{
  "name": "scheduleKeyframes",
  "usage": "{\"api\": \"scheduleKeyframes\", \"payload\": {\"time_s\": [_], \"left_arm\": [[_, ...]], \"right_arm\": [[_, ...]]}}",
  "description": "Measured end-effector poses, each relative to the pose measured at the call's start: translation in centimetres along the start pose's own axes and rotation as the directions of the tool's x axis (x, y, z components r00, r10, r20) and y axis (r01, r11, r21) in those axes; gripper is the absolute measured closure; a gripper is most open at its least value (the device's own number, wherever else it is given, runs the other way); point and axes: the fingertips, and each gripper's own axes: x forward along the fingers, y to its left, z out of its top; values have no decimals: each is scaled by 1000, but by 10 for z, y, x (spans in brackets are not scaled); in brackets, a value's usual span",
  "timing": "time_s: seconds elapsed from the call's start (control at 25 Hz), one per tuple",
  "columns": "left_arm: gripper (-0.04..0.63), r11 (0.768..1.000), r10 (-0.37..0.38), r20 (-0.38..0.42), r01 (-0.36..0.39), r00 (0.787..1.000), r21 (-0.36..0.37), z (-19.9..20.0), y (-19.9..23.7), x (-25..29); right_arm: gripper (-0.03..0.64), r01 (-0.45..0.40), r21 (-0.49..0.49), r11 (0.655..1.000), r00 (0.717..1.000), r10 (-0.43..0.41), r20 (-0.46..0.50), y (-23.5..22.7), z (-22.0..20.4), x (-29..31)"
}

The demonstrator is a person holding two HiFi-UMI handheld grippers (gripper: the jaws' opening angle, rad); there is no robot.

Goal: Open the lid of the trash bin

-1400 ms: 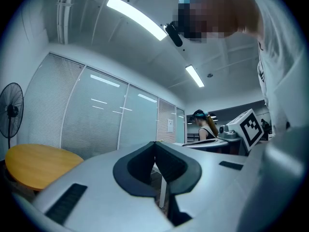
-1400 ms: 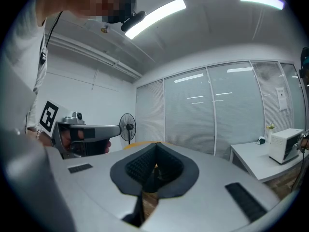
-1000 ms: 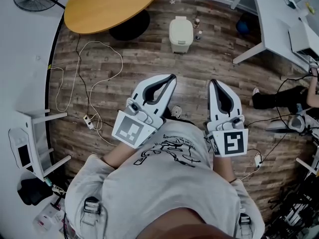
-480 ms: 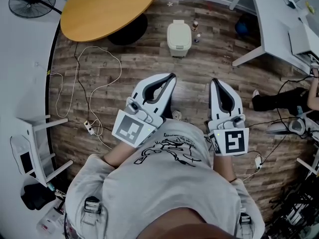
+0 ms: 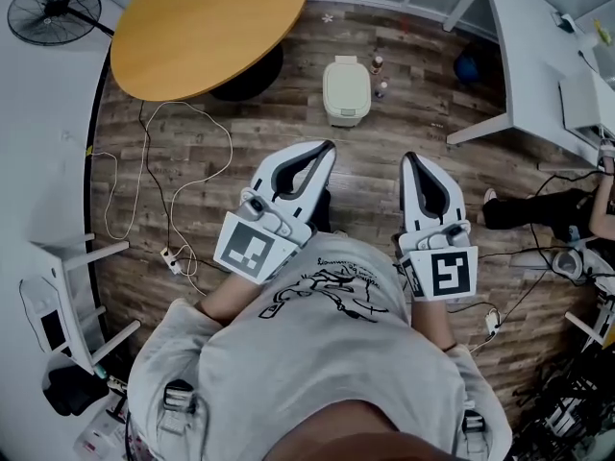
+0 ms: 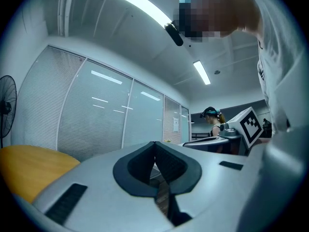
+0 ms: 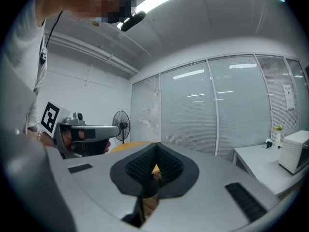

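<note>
trash bin (image 5: 347, 102): small, cream-white, rounded-rectangular body, standing upright on the wood-plank floor (image 5: 288, 128). lid (image 5: 347, 77): same cream colour, lying down flat on the rim, closed. the bin sits just right of the dark base under the round table (image 5: 207, 17), with two small bottles (image 5: 377, 65) close at its right side.

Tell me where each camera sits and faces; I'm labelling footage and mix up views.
Head view: on the person's head, looking steeply down at trash bin and round table; shows torso, left hand-held gripper, right hand-held gripper.
Left gripper view: on the left one, looking along its shut jaws toward glass partitions; torso at right.
Right gripper view: on the right one, likewise, fan ahead; torso at left.
Shared: each gripper view shows the other hand-held gripper.
</note>
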Motion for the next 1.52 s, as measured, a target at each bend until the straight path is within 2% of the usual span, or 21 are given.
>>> {"api": "scheduleKeyframes", "payload": {"time_s": [0.44,0.88,1.16,1.52], "left_arm": [[580,1000,19,-26,-20,999,-24,0,97,38],[579,1000,18,-29,-18,999,-22,-2,165,74],[580,999,34,-30,-34,999,-9,-2,186,84],[580,999,40,-31,-40,999,-13,-3,183,115]], "right_arm": [[611,-27,-14,1000,999,27,-18,-15,16,110],[611,-47,-14,999,999,47,-17,-29,21,191],[611,-54,-13,998,999,54,-7,-35,24,212],[611,-49,-25,998,999,48,-23,-68,21,216]]}}
